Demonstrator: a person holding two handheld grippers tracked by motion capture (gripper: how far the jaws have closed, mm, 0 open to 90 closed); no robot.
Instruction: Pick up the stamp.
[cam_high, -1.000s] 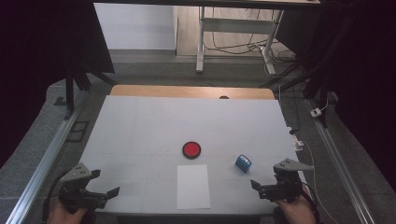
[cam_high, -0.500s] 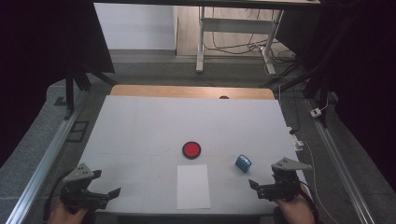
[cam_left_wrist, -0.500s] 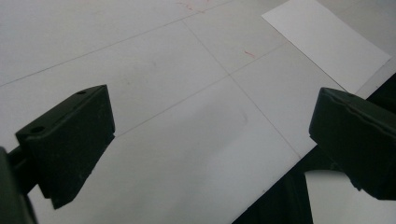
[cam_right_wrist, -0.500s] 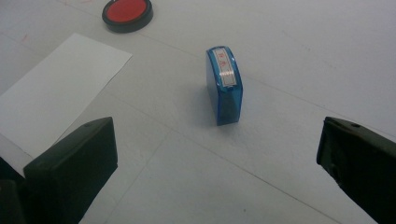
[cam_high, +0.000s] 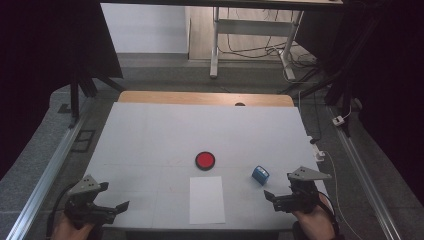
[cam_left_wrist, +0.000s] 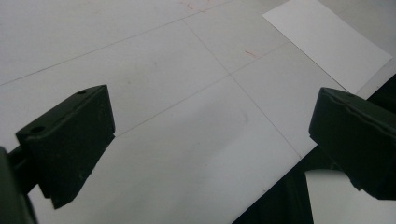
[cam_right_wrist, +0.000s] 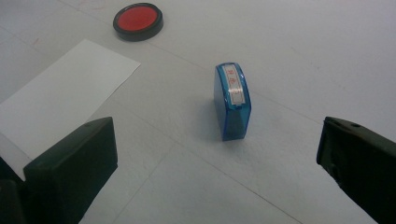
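A small blue stamp (cam_high: 260, 174) stands on edge on the white table, with a white label on its top (cam_right_wrist: 232, 100). A round red ink pad (cam_high: 205, 160) in a black case (cam_right_wrist: 137, 21) lies left of it. A white sheet of paper (cam_high: 207, 199) lies near the front edge (cam_right_wrist: 60, 98) (cam_left_wrist: 327, 42). My right gripper (cam_high: 270, 196) is open at the front right, jaws wide apart, the stamp a short way ahead between them. My left gripper (cam_high: 120, 206) is open at the front left corner, nothing between its jaws.
The white table (cam_high: 200, 130) has a wooden strip (cam_high: 205, 97) along its far edge. Metal rails (cam_high: 47, 175) run along both sides. A white cable and plug (cam_high: 320, 152) lie at the right edge. A desk frame (cam_high: 250, 45) stands beyond.
Both grippers have shifted very slightly near the front edge. The stamp, ink pad and paper have not moved.
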